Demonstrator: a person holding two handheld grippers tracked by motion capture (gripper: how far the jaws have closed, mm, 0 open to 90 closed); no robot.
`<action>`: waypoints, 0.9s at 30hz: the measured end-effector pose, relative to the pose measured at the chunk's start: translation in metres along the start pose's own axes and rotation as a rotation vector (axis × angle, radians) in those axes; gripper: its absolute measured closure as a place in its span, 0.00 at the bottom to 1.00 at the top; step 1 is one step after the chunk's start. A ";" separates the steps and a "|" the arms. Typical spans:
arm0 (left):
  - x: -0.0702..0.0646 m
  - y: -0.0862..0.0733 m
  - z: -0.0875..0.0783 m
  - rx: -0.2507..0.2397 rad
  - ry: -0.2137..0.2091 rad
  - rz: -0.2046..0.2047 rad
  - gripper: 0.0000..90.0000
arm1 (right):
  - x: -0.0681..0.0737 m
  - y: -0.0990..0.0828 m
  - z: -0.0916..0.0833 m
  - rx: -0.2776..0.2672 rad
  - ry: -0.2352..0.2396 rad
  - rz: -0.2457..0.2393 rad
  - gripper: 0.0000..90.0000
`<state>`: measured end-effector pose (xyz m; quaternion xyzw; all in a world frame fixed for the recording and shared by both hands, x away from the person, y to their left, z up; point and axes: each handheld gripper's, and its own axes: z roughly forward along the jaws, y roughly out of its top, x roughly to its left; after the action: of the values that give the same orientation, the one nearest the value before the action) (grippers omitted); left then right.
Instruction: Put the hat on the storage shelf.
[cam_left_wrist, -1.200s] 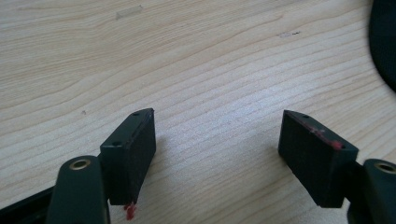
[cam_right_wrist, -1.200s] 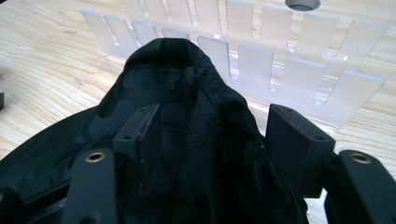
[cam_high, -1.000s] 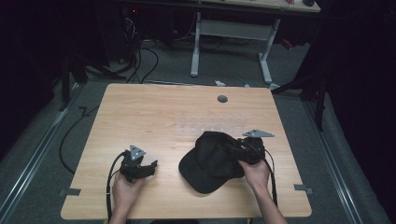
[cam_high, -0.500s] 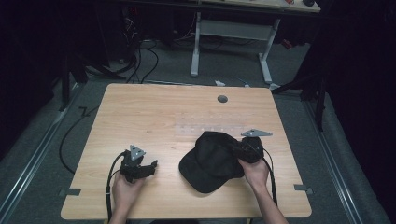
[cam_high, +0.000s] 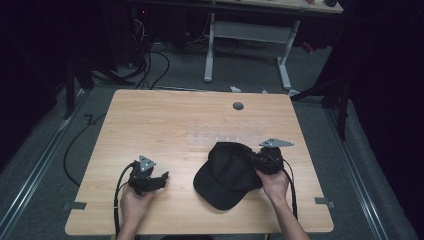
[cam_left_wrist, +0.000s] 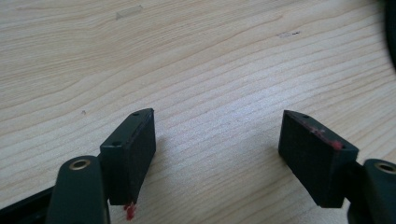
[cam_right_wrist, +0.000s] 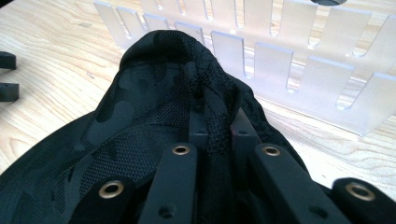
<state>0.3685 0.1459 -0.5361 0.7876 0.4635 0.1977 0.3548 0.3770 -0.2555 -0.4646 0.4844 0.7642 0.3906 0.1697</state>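
Note:
A black cap (cam_high: 227, 172) with a camouflage pattern lies on the wooden table (cam_high: 165, 125) at the front right, its brim toward the front edge. My right gripper (cam_high: 260, 162) holds its right rear side; in the right gripper view the jaws have just been closing and now pinch a fold of the cap's fabric (cam_right_wrist: 217, 126) between them. My left gripper (cam_high: 159, 179) rests at the front left of the table, apart from the cap. Its pads (cam_left_wrist: 133, 149) stand wide open over bare wood with nothing between them.
A clear plastic strip with slotted teeth (cam_right_wrist: 299, 70) lies flat on the table just behind the cap. A round grey grommet (cam_high: 238, 106) sits near the table's far edge. Cables and a white desk frame (cam_high: 250, 45) are on the floor beyond.
Both hands have kept their places. The cap's rear fabric beside my right gripper looks slightly more gathered than a second ago.

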 end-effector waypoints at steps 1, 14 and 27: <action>0.000 0.000 0.000 0.000 0.000 0.000 0.31 | 0.000 0.000 0.000 -0.004 0.002 -0.003 0.93; 0.000 0.000 0.000 -0.001 0.000 -0.004 0.32 | 0.001 0.003 -0.016 -0.052 0.053 -0.007 0.93; 0.000 0.001 0.001 0.003 -0.002 0.002 0.28 | 0.000 0.007 -0.040 -0.106 0.088 -0.025 0.93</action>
<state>0.3696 0.1451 -0.5362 0.7888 0.4627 0.1964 0.3537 0.3554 -0.2714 -0.4339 0.4476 0.7552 0.4492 0.1662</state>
